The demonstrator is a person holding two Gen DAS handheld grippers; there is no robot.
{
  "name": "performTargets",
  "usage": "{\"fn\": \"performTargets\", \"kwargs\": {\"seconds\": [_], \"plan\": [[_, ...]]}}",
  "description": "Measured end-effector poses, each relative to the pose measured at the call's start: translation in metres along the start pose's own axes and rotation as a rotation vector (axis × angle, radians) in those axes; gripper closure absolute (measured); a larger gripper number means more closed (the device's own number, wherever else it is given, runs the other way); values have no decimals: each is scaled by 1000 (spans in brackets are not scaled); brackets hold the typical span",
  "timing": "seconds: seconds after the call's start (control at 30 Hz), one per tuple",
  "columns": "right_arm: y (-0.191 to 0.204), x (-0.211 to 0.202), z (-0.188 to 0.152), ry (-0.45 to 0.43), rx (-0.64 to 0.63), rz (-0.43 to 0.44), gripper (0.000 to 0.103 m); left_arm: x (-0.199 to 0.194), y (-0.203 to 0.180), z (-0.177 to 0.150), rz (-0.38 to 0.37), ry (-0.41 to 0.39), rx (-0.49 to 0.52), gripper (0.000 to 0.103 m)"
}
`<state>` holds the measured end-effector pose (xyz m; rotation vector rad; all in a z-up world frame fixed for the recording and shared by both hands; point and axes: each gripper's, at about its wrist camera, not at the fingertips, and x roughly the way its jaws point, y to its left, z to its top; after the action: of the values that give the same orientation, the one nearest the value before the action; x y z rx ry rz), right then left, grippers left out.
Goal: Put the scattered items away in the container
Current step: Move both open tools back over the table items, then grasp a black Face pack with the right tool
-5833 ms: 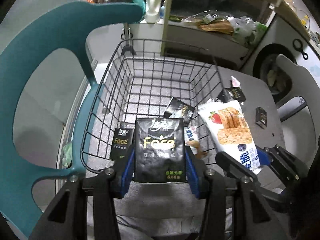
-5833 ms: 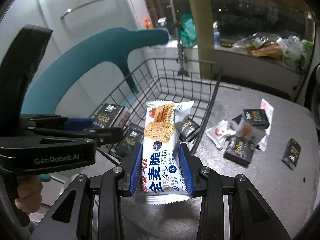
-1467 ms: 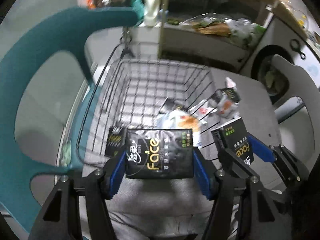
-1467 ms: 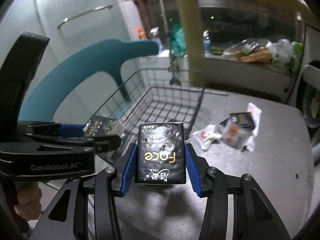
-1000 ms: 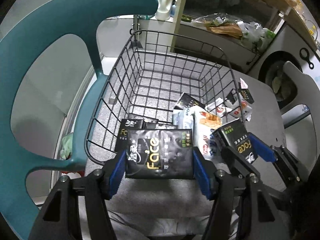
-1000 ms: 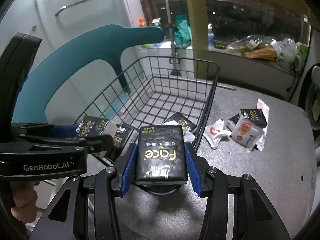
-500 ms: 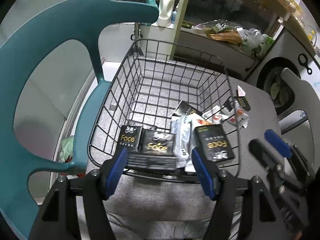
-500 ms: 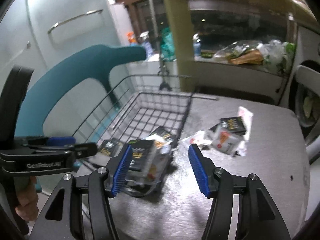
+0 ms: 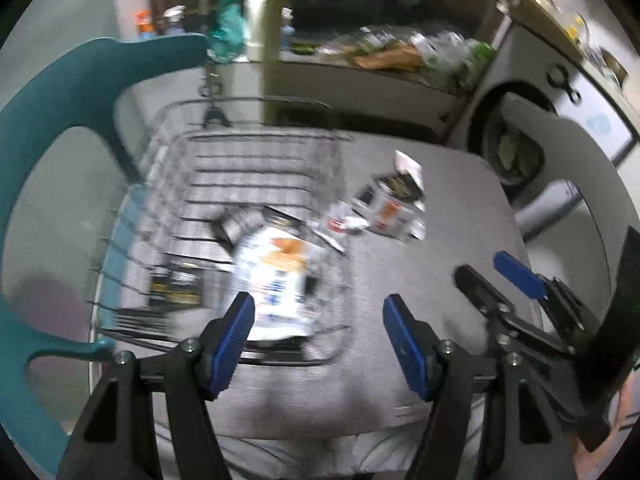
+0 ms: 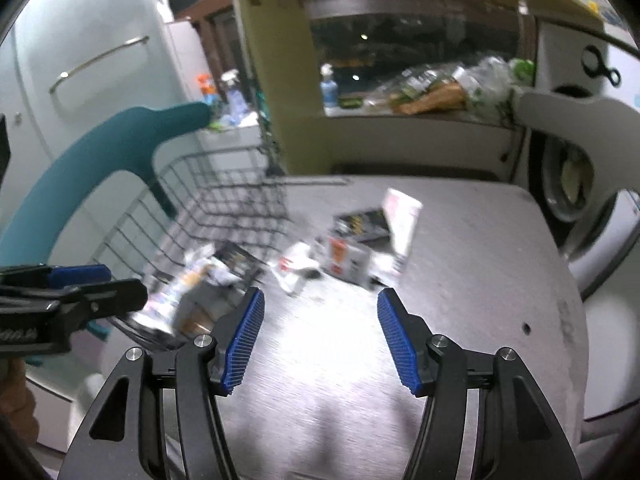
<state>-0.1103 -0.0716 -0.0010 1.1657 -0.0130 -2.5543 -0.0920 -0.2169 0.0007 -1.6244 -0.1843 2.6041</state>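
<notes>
- While both views blur, the grey table (image 10: 460, 248) reads flat and matte; the teal chair (image 9: 60, 92) curves at frame left.
- Wire basket (image 9: 260, 168), centre-left: open black mesh, rigid, already holding packs.
- Loose packets (image 10: 360, 236), centre on table: likely light, crinkly, slippery film; best pinched across flat faces, gently.
- Left gripper (image 9: 316, 336), lower centre: blue ribbed pads wide apart, nothing between.
- Right gripper (image 10: 320, 340): likewise spread, nothing held.
</notes>
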Motion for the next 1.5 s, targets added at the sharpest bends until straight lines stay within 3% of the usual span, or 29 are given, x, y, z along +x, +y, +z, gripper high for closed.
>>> {"fn": "performTargets", "kwargs": {"seconds": [0.13,0.2,0.3,0.43,0.67,0.73,1.0,1.23,1.5], "plan": [[-35,16,-16,44,29,-38,44,29,-43,-13,-43,52,40,30],[-52,27,-24,63,34,-51,44,32,-61,-17,19,4,61,26],[-74,41,-31,81,54,-67,44,46,-75,-21,-4,10,25,26],[-97,56,-34,82,70,-76,44,72,-101,-21,-18,41,55,26],[-125,93,-19,65,102,-62,44,118,-102,-32,-8,50,-23,26],[-128,102,-11,58,111,-43,44,131,-101,-33,28,46,-64,26],[-115,139,35,46,91,48,44,149,-83,-23,74,-6,-253,26],[-88,156,63,59,25,133,44,150,-61,-18,128,-44,-495,26],[-51,183,77,115,-71,164,44,150,-56,-19,179,-70,-556,26]]}}
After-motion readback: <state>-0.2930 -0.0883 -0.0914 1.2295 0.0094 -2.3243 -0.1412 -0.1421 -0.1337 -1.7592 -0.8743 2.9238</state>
